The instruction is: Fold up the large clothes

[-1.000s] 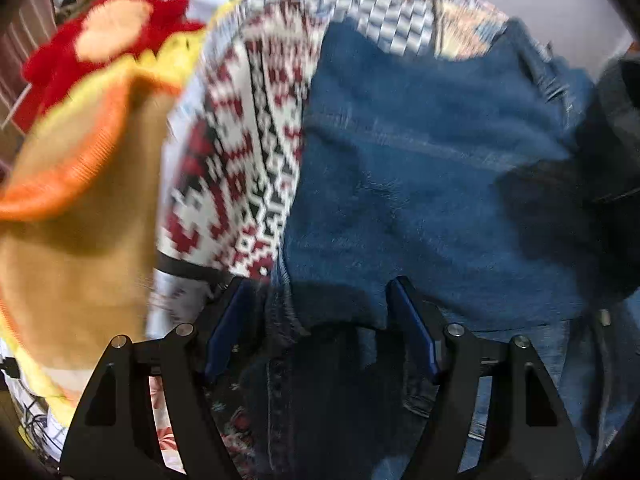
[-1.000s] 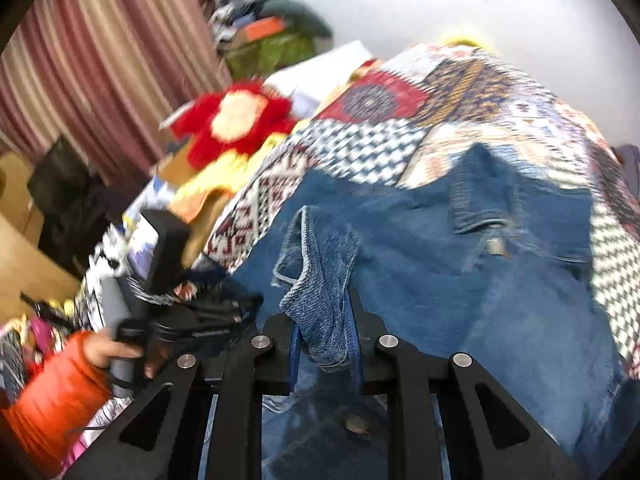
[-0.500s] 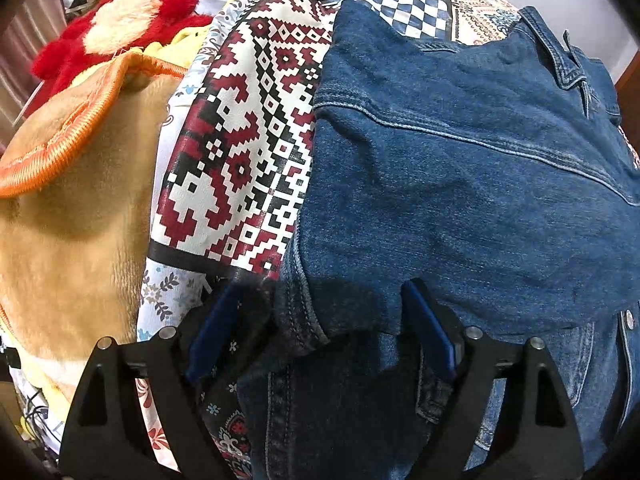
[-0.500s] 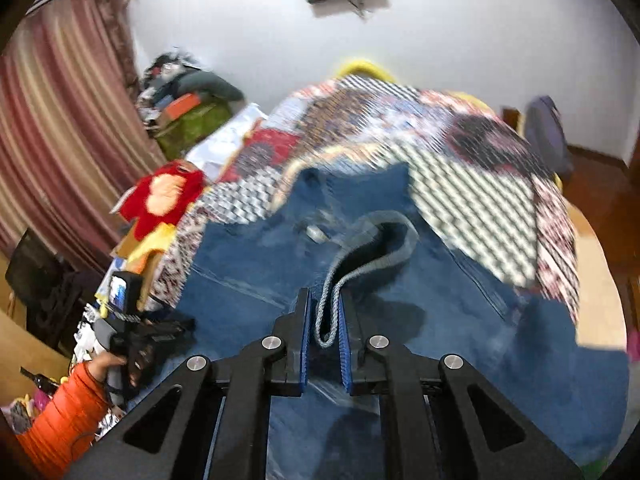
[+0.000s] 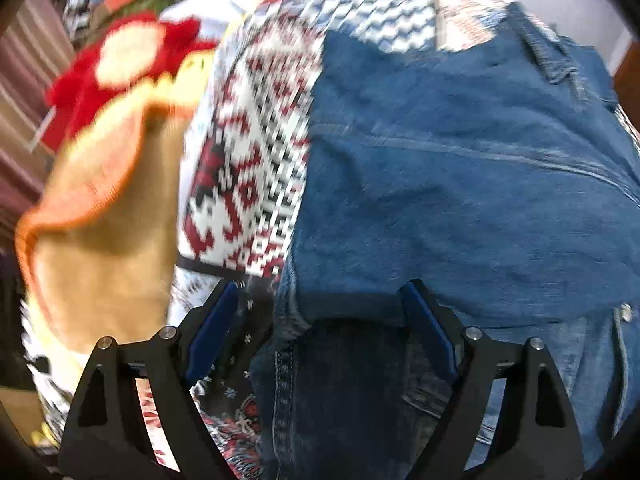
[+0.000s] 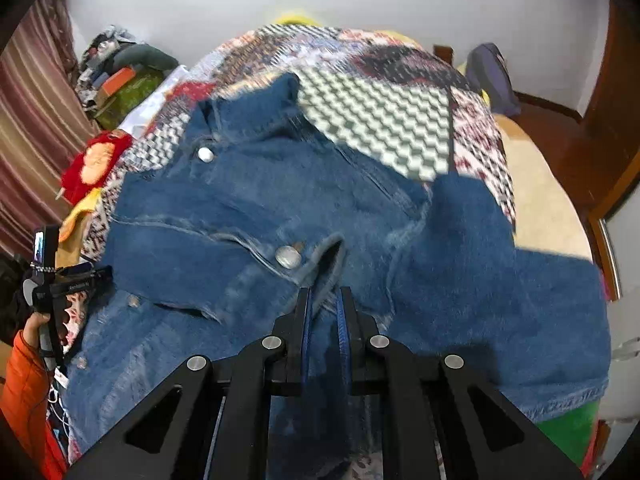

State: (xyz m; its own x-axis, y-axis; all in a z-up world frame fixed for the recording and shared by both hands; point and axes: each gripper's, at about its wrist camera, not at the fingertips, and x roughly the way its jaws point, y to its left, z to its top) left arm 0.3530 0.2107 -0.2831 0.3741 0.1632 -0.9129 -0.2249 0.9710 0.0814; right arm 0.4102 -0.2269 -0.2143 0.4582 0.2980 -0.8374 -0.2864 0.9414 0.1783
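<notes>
On patterned bedspread [image 6: 380, 120], denim jacket [image 6: 248, 208]: right gripper [image 6: 324, 300], clamped on cuff, has dragged sleeve across; left gripper [image 5: 320, 312] has just opened wide, releasing hem. Fold advancing.

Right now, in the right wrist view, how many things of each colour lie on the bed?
Blue: 1, the denim jacket
Red: 1, the plush toy
Many-coloured: 1, the patchwork quilt
Green: 1, the bundle at the far left corner
Total: 4
</notes>
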